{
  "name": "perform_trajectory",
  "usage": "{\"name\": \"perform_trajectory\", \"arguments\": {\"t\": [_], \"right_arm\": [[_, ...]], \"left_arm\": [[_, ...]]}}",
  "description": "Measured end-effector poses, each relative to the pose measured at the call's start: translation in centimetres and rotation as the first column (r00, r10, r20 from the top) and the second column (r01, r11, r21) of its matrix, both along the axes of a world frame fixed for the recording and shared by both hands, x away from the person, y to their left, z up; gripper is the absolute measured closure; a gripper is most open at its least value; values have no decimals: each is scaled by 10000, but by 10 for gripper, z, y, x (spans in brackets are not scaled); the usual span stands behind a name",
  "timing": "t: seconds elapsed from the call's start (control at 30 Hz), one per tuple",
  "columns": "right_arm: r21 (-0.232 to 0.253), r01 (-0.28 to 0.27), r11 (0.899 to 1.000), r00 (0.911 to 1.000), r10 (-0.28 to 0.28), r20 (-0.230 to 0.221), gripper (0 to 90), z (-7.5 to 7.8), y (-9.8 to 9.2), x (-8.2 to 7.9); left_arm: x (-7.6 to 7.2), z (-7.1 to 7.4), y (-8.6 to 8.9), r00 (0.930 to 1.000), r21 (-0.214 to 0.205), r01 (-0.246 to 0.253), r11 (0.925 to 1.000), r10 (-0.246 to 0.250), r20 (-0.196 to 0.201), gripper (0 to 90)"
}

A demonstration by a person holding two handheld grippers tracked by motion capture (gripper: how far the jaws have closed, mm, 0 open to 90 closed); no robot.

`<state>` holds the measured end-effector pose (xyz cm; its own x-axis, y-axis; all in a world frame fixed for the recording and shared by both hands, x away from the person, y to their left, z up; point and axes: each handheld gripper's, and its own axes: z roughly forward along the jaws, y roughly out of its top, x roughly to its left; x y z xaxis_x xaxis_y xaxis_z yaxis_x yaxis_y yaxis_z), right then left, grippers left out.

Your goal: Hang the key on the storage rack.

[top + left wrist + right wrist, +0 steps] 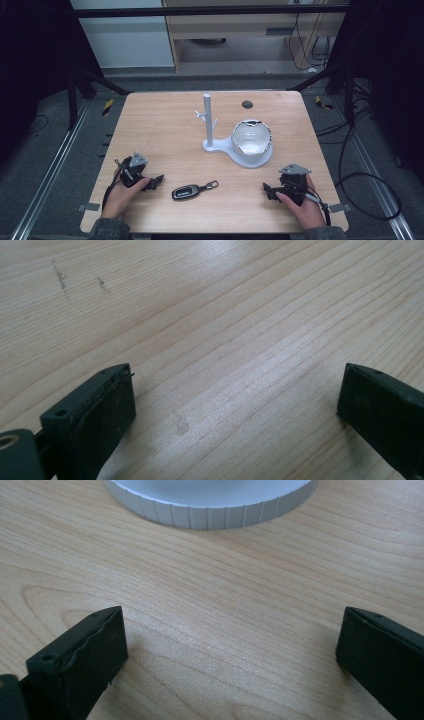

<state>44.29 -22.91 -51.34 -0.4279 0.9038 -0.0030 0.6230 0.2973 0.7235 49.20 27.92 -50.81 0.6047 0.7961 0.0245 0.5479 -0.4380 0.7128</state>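
Table [165, 135]: key fob [186, 191] between claws.

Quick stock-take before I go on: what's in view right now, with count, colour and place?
car key fob: 1, black with a metal ring end, near table edge between the two grippers
key stand: 1, white post with small pegs, mid-table, on a base shared with the bowl
bowl: 1, white with dark-flecked rim, right of the post
table: 1, light wood
left gripper: 1, black, open, left of the fob
right gripper: 1, black, open, right of the fob
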Motion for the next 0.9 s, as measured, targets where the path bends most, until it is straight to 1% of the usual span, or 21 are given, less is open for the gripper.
{"name": "perform_trajectory", "arguments": {"t": [0.27,0.3,0.33,0.37,0.4,0.43,0.5,0.57,0.6,0.63,0.7,0.73,0.8,0.83,0.87,0.9], "right_arm": [[-1,-6,10000,10000,6,0,4,0,0,0],[-3,-13,10000,10000,13,1,4,0,0,0],[-3,-16,10000,10000,16,3,4,0,0,0],[-3,-16,10000,10000,16,3,4,0,0,0],[-2,-13,10000,10000,13,2,4,0,0,0],[1,-11,10000,10000,11,3,4,0,0,0],[-6,-9,10000,10000,9,2,4,0,0,0],[-10,-11,10000,10000,11,4,4,0,0,0],[-6,-10,10000,10000,10,3,4,0,0,0],[-13,4,10000,10000,-4,1,4,0,0,0],[-6,-10,10000,10000,10,3,4,0,0,0],[-2,-9,10000,10000,9,1,4,0,0,0],[-5,-10,10000,10000,10,2,4,0,0,0],[-5,-10,10000,10000,10,2,4,0,0,0],[-8,-10,10000,10000,10,1,4,0,0,0],[-7,-15,10000,10000,15,4,4,0,0,0]], "left_arm": [[-3,0,-2,10000,-36,-32,10000,31,-64,6],[-3,0,-2,9999,-6,-5,10000,5,-100,6],[-4,2,-3,9997,86,83,9999,-81,-235,8],[-4,2,-3,9997,86,83,9999,-81,-235,18],[-5,4,-3,9993,159,129,9998,-124,-340,18],[-7,7,-5,9993,98,179,9998,-176,-332,56],[-10,12,-6,9996,-149,255,9996,-257,-130,51],[-15,21,-8,9990,-347,440,9984,-438,60,54],[-15,21,-8,9990,-347,440,9984,-438,60,55],[-21,28,-10,9968,-459,753,9961,-740,299,54],[-25,32,-12,9954,-557,904,9943,-885,355,54],[-28,32,-13,9948,-520,972,9939,-955,343,55],[-33,34,-17,9933,-256,1130,9933,-1123,269,56],[-33,34,-17,9933,-256,1130,9933,-1123,269,57],[-40,38,-23,9912,78,1304,9914,-1305,240,59],[-40,38,-23,9912,78,1304,9914,-1305,240,60]]}}
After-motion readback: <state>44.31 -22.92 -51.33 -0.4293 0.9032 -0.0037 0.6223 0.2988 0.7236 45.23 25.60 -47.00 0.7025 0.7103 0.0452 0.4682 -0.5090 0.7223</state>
